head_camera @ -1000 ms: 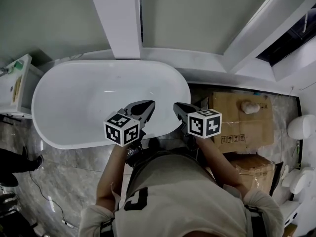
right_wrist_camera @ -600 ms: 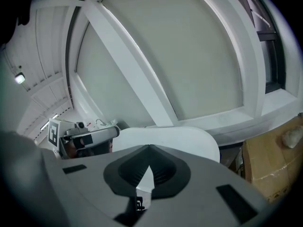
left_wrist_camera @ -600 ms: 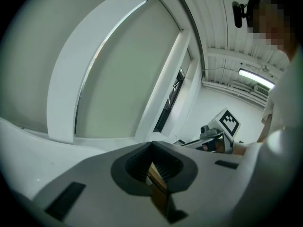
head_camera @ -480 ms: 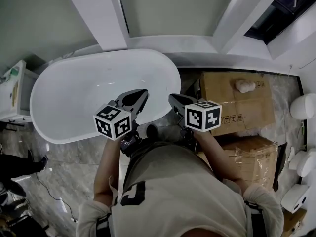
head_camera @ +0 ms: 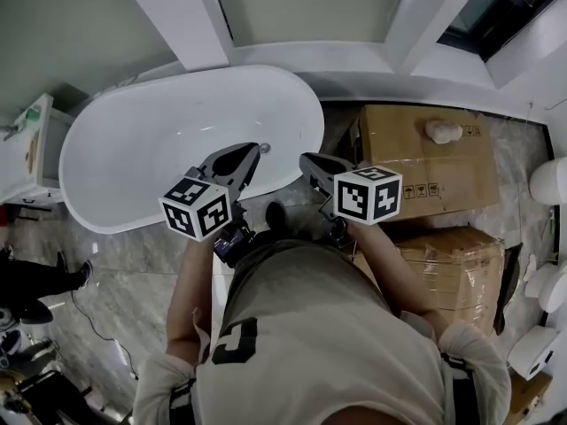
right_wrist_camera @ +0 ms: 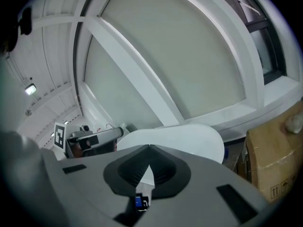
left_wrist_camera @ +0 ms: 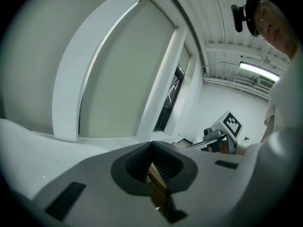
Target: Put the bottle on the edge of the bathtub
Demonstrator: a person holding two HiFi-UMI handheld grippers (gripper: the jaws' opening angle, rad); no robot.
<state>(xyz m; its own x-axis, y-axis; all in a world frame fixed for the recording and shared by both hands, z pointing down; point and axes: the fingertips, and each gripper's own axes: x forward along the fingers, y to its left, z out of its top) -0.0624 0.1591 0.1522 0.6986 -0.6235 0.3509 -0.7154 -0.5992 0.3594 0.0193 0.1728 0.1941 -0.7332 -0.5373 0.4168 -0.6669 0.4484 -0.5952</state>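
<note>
A large cardboard box stands on the grey marbled floor, with a pale lump lying on top of it. A second box sits just beside it. At the far left is a white cabinet, and below it a bystander's dark leg.

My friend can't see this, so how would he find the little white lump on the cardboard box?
Start at the big white oval bathtub. Right of it sit two brown cardboard boxes; take the farther box. The lump lies on its top, the only small, pale, rounded thing on that flat brown surface.
</note>
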